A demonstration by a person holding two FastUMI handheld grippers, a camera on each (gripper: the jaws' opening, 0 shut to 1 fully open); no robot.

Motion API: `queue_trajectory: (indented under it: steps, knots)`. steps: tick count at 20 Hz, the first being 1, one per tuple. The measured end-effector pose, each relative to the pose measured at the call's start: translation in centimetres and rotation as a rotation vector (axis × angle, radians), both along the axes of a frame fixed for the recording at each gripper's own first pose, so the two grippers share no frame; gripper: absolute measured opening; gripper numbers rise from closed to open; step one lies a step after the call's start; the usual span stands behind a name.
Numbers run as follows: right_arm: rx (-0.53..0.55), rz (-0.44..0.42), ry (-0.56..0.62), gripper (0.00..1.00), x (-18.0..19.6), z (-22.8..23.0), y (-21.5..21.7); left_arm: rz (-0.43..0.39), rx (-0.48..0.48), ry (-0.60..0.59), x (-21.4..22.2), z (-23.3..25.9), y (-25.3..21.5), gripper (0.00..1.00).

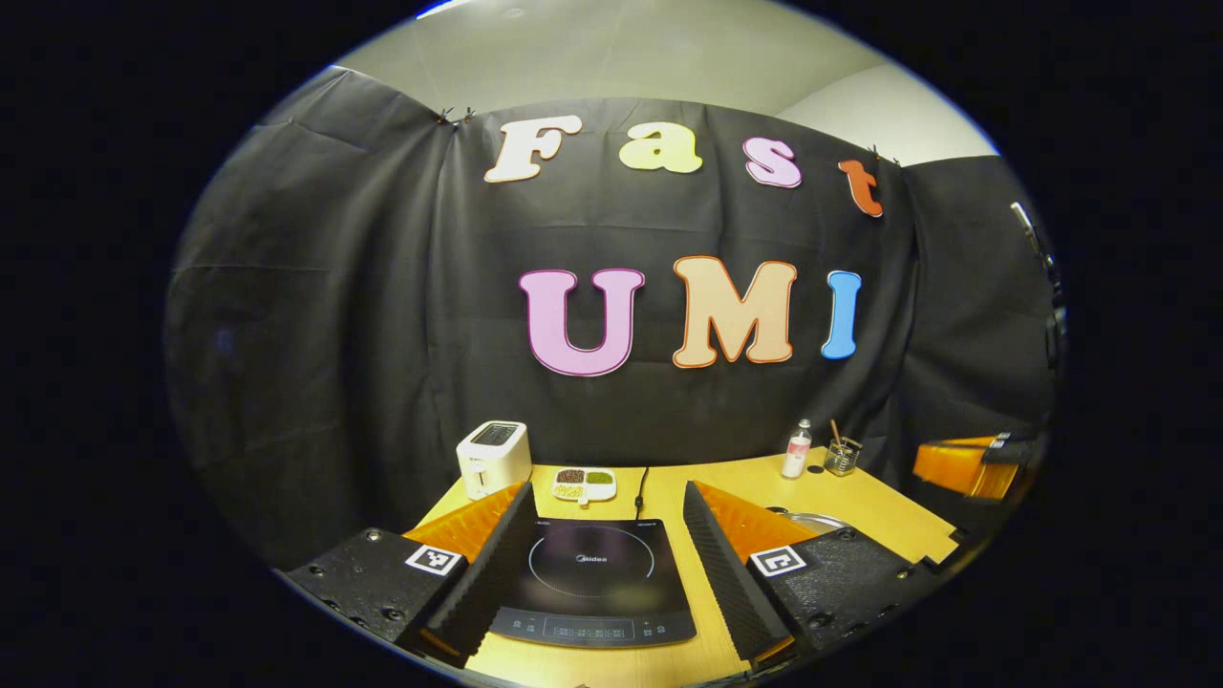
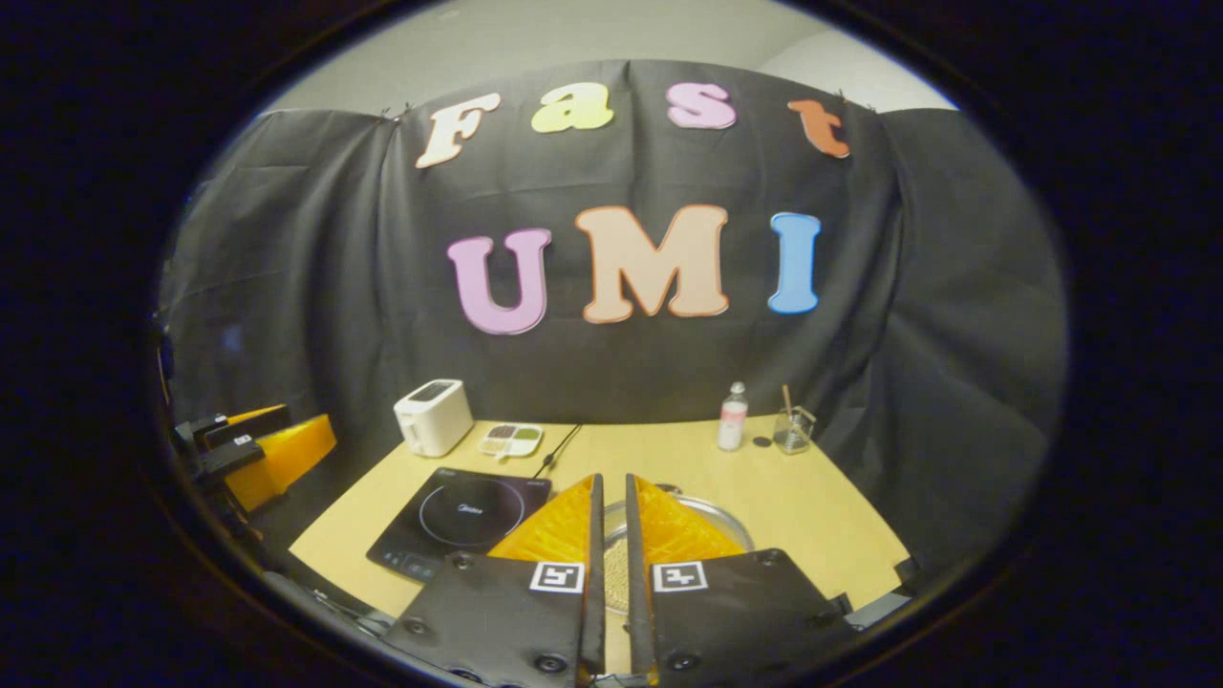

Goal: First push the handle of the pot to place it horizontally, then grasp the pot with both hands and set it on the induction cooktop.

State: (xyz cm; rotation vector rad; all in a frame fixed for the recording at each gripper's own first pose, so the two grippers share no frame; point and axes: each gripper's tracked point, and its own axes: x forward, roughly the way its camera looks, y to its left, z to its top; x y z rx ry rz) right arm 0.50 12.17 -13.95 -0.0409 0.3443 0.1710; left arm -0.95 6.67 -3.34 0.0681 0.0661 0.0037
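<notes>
Risk lies with the right tongs (image 2: 607, 535), nearly closed and empty above the pot (image 2: 712, 511) on the bench (image 2: 822, 506): its handle seems hidden, so a blind push could shove the pot. The left tongs (image 1: 607, 535) hang wide open over the cooktop (image 1: 592, 573), left of the pot

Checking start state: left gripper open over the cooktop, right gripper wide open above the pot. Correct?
Not quite. The right gripper is nearly shut: in the right gripper view its fingers stand almost parallel with only a thin slit between them, above the pot. The rest holds: in the left gripper view the left gripper is open, its fingers spread either side of the induction cooktop.
</notes>
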Motion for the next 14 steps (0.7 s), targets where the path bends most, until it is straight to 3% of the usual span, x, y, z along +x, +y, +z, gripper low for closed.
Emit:
queue_trajectory:
  steps: [1, 3, 5, 6, 7, 9, 10, 12, 14]
  knots:
    - [0.015, 0.02, 0.031, 0.12, -0.2, -0.9, 0.6, 0.009, -0.006, 0.004, -0.2, -0.2, 0.2, 0.89]
    - [0.044, 0.061, 0.102, 0.12, -0.7, -3.1, 1.9, 0.03, -0.01, 0.005, -0.5, -0.2, 0.7, 0.94]
    - [0.069, 0.094, 0.182, 0.07, -1.4, -5.4, 2.8, 0.053, -0.007, 0.001, -0.7, -0.2, 1.3, 0.89]
    - [0.08, 0.106, 0.218, 0.12, -1.7, -6.4, 3.1, 0.063, -0.006, 0.002, -0.9, -0.2, 1.5, 0.94]
    - [0.093, 0.114, 0.256, 0.07, -1.8, -7.5, 3.3, 0.071, -0.006, 0.002, -1.0, -0.4, 1.8, 0.89]
    - [0.114, 0.124, 0.325, 0.06, -2.1, -9.3, 3.6, 0.088, -0.004, 0.003, -1.1, -0.4, 2.2, 0.89]
    - [0.126, 0.125, 0.357, 0.07, -2.3, -10.3, 3.7, 0.096, -0.004, 0.004, -1.1, -0.4, 2.5, 0.94]
    - [0.152, 0.123, 0.441, 0.0, -2.9, -12.5, 3.8, 0.105, -0.008, 0.001, -1.2, -0.4, 2.7, 0.94]
    - [0.178, 0.12, 0.52, 0.0, -3.3, -14.4, 4.1, 0.115, -0.006, -0.005, -1.3, -0.2, 3.1, 0.94]
